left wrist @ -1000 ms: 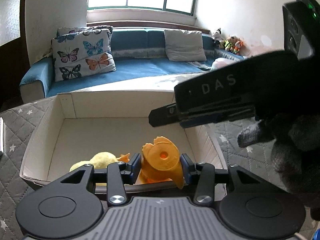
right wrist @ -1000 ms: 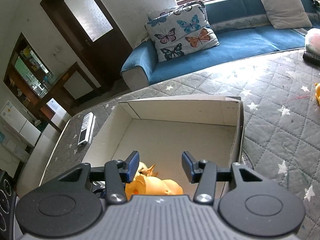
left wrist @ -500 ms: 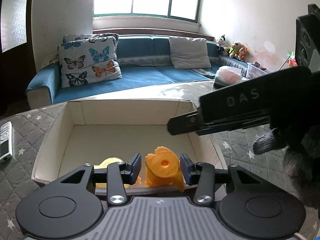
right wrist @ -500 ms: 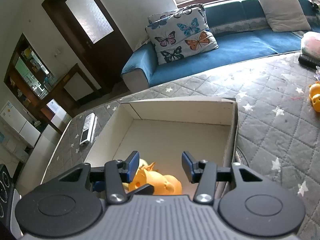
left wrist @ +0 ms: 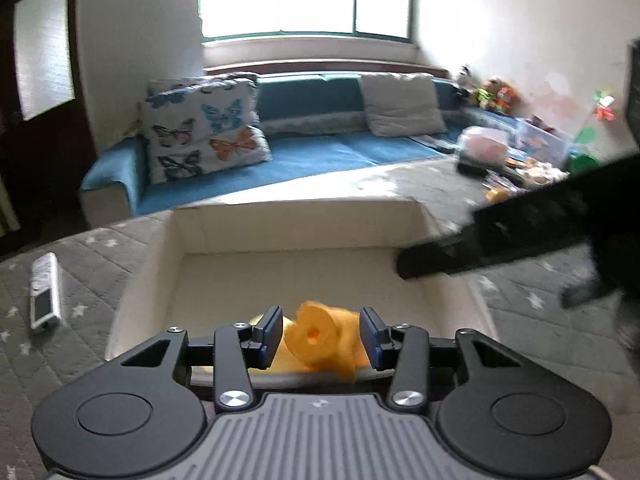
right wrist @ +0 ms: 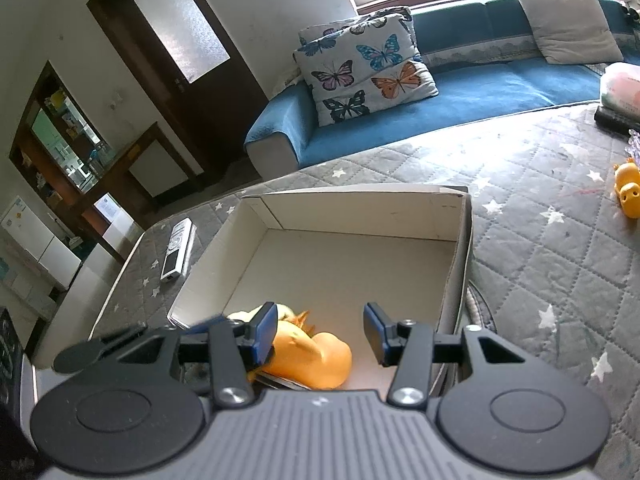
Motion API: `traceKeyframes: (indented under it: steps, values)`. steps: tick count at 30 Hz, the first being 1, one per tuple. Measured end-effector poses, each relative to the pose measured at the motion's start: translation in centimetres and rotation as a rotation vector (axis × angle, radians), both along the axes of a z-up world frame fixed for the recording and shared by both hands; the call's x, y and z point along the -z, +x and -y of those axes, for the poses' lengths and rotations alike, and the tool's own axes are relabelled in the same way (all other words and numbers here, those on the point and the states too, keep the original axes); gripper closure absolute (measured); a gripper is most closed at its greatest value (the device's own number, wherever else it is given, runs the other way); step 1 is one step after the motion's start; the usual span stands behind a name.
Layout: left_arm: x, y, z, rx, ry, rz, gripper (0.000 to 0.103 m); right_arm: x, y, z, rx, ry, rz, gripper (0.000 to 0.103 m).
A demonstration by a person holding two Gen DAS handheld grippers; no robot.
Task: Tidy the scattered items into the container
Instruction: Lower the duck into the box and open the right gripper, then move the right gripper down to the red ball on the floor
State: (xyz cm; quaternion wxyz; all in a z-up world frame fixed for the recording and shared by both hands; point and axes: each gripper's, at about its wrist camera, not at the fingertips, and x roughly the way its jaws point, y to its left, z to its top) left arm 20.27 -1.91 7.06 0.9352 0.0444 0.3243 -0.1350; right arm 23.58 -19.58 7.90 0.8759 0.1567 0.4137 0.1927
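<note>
Over the near end of the white box (right wrist: 352, 194), holding an orange toy (left wrist: 316, 336) in the left gripper (left wrist: 320, 334), seemingly pressing on it from both sides with the pads, though blurred and hard to be sure. Working on the dropping step: hanging the toy low inside the box, not yet letting go. Keeping the right gripper (right wrist: 320, 332) just beside, over the same near end, with fingers spread apart and carrying nothing. Next, probably needing to open the left fingers wider, letting the toy fall beside the yellow toy (right wrist: 244, 314) already lying on the box floor, then lifting up without catching the cardboard wall. Leaving the far part of the box floor bare. After that, likely reaching for another orange toy (right wrist: 628, 196) lying well apart on the grey quilt (right wrist: 540, 260), to the right of the box. Perhaps also collecting the remote control (right wrist: 178, 250) lying near the left wall.
</note>
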Motion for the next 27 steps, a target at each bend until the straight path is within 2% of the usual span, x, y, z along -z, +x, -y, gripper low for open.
traceKeyframes:
  steps: [4,16,27]
  values:
    - [0.0,-0.3,-0.9,-0.019,-0.037,-0.013,0.058,0.1,-0.3,0.0,-0.010,-0.003,0.001,0.055]
    - [0.5,-6.3,-1.2,0.012,-0.075,-0.042,0.057,-0.2,-5.2,-0.1,-0.076,-0.097,0.057,0.055]
    - [2.6,-10.3,-0.2,0.055,-0.091,-0.099,0.057,1.6,-9.5,0.6,-0.131,-0.142,0.002,0.055]
